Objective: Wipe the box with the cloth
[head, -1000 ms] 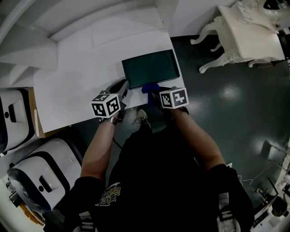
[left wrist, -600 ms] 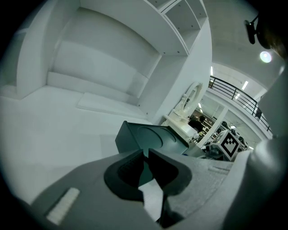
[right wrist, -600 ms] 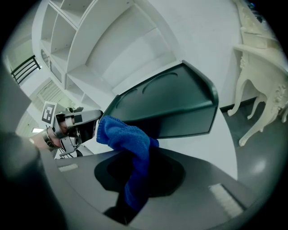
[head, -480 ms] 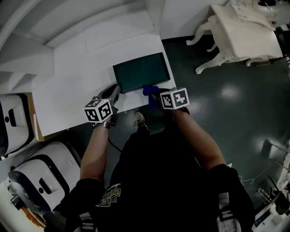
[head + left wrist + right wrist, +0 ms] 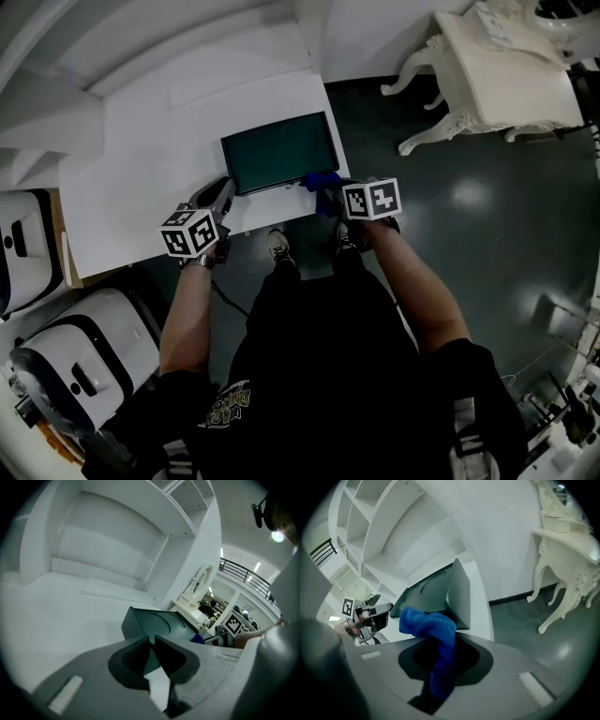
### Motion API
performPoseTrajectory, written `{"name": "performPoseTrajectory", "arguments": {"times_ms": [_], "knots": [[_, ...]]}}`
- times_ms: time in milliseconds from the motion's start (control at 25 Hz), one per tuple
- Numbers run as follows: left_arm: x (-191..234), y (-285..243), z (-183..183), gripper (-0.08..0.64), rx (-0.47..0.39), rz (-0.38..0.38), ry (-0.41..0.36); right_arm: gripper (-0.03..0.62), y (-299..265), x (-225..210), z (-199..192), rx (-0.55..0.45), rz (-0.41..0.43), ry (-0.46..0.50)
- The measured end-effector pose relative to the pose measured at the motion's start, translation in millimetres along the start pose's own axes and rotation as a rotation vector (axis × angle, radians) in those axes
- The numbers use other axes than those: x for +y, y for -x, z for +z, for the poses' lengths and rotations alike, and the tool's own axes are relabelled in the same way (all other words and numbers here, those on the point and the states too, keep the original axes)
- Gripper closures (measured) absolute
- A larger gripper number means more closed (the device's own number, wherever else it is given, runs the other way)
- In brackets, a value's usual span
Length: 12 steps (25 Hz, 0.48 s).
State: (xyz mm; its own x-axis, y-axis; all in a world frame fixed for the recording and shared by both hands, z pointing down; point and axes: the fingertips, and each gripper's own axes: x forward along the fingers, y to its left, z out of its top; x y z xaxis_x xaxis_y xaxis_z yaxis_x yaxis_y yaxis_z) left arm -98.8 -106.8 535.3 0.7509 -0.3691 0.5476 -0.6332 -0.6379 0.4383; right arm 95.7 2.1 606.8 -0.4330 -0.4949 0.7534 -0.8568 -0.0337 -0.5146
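Right hand-held gripper (image 5: 443,644) clamped on blue cloth (image 5: 433,620), parked at near right corner of box (image 5: 279,152) on counter (image 5: 141,159). Left hand-held gripper (image 5: 151,641) pinched closed, empty, near box's left corner. Wipe looks about to start imo. Next: drag cloth across lid.

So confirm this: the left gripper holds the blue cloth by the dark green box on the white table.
Not the left: the right gripper holds the blue cloth by the dark green box on the white table, as the right gripper view shows.
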Motion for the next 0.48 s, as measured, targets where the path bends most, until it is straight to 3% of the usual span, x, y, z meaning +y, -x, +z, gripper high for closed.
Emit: {"name": "performPoseTrajectory", "arguments": {"times_ms": [480], "knots": [[1,0,-1,0.52,-0.011,0.04,0.01,0.5,28,-45,11,-0.041,-0.049,-0.04]]}}
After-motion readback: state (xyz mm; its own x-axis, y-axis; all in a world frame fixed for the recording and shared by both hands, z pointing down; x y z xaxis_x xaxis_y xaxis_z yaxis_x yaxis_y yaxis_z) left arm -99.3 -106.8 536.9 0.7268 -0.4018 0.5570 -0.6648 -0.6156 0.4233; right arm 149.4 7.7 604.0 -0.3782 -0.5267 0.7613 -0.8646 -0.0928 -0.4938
